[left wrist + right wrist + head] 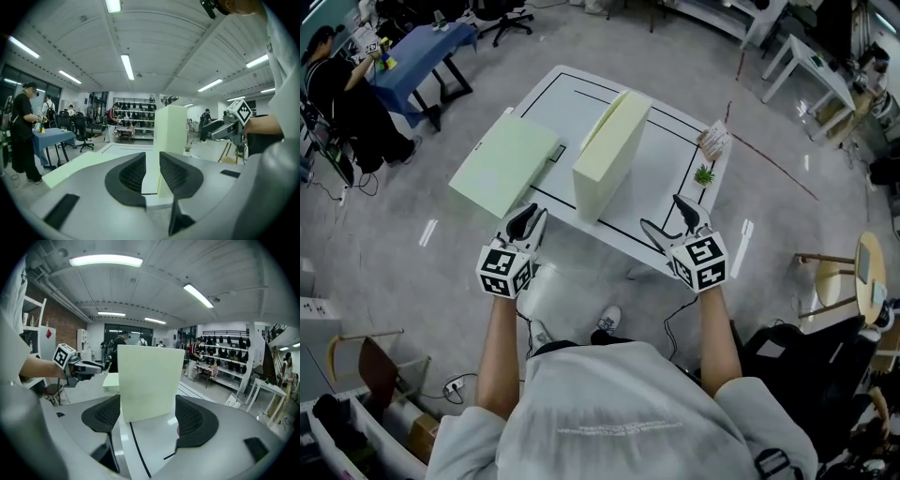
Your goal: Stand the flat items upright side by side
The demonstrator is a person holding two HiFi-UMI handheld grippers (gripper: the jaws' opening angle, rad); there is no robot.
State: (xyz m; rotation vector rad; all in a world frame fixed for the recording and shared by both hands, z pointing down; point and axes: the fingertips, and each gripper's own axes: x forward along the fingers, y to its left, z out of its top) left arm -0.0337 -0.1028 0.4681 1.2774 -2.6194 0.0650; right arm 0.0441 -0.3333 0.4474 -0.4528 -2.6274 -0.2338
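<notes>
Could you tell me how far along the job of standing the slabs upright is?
Roughly halfway. Done: the pale yellow slab stands upright on the table. In hand: nothing is gripped; the left hand-held gripper sits by the near corner of the green slab, the right hand-held gripper is open. Left: the green slab lies flat, overhanging the table edge, and needs standing beside the yellow one.

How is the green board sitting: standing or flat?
Lying flat: the green board rests broad-side down on the table, unlike the upright yellow board.
</notes>
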